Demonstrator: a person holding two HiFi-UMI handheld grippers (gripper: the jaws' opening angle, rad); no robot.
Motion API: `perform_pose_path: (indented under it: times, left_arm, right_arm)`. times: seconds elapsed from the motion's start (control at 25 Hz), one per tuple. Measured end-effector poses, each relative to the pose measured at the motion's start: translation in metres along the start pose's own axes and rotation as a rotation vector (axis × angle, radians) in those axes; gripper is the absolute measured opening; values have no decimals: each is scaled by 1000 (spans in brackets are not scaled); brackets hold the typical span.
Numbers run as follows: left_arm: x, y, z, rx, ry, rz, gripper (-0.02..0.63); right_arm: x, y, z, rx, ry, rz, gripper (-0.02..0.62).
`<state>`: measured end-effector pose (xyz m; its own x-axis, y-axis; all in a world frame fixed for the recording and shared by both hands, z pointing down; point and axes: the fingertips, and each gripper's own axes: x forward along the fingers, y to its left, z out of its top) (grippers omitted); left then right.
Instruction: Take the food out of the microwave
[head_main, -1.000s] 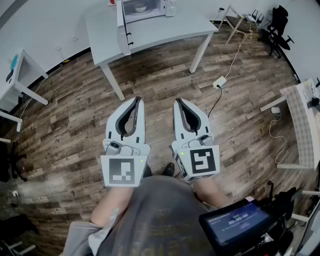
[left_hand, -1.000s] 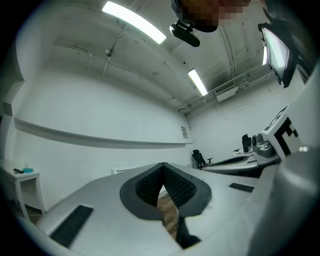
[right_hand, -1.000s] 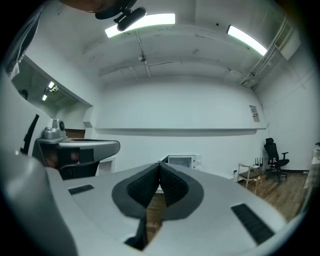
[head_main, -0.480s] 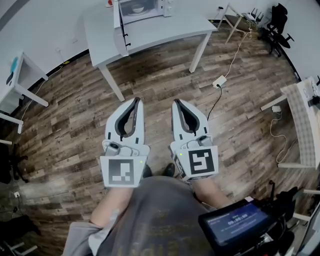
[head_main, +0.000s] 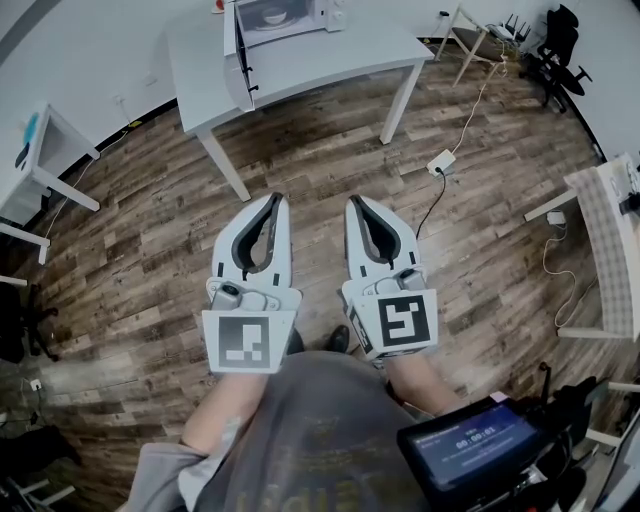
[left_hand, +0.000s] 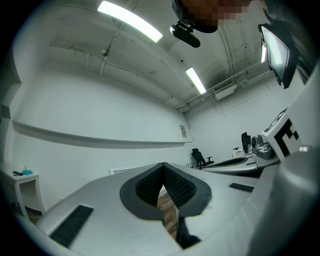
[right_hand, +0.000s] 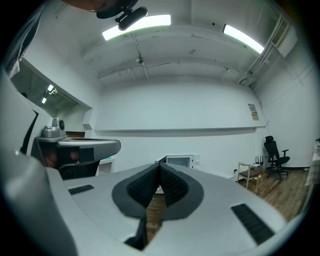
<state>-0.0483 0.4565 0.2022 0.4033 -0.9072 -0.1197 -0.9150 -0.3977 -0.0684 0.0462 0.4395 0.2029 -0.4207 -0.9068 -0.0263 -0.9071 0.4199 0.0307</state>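
As the left gripper (head_main: 270, 203) and right gripper (head_main: 357, 205) are hovering closed and empty, the approach is likely calling for reaching the top-centre microwave (head_main: 290, 14).

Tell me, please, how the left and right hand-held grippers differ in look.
The left hand-held gripper bears a blocky marker and angles rightward; the right hand-held gripper bears an S-like marker and angles leftward. Both are shut, empty, side by side above the floor.

No legible text: screen (head_main: 468, 447) digits blurred, wall notice (right_hand: 255, 112) too small to read.
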Motion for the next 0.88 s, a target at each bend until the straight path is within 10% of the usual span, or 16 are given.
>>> perform_pose_path:
  times: [0.88]
  left_arm:
    - [42, -26, 24, 92, 39, 45, 8]
  right_arm:
    - [-7, -51, -9, 10, 2, 25, 9]
